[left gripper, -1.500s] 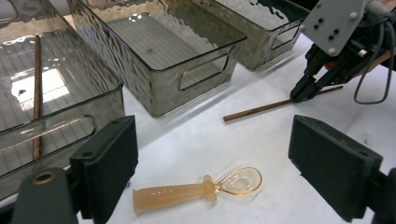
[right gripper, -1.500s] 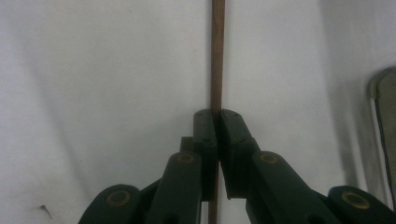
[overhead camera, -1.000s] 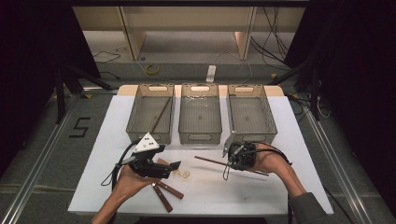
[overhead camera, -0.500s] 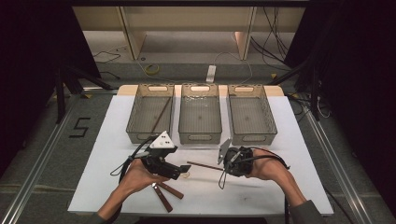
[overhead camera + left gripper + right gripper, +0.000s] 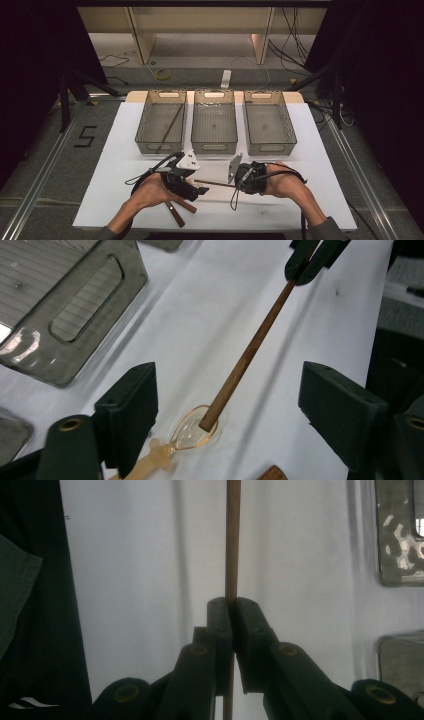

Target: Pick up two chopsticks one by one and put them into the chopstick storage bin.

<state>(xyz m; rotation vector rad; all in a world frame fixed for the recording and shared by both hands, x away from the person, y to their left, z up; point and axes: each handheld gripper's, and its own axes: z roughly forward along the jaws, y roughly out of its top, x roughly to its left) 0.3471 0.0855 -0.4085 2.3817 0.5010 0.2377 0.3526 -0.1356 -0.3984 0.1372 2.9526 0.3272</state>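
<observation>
My right claw (image 5: 231, 611) pinches the wooden chopstick (image 5: 250, 352), so I'd centre its free tip between my spread, just-narrowing left claw (image 5: 250, 415) before squeezing.

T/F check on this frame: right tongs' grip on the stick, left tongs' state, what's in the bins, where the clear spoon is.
1. The right tongs are shut on the wooden stick. True.
2. The left tongs are clamped on the stick. False: their jaws stand wide apart, with the stick's free end between them, untouched; they have just been closing a little.
3. All three bins are empty. False: the left bin holds a thin stick; the middle bin and right bin look empty.
4. The clear plastic spoon lies on the white table, under the stick's tip. True.
5. The spoon sits in the middle bin. False: it lies on the table.
</observation>
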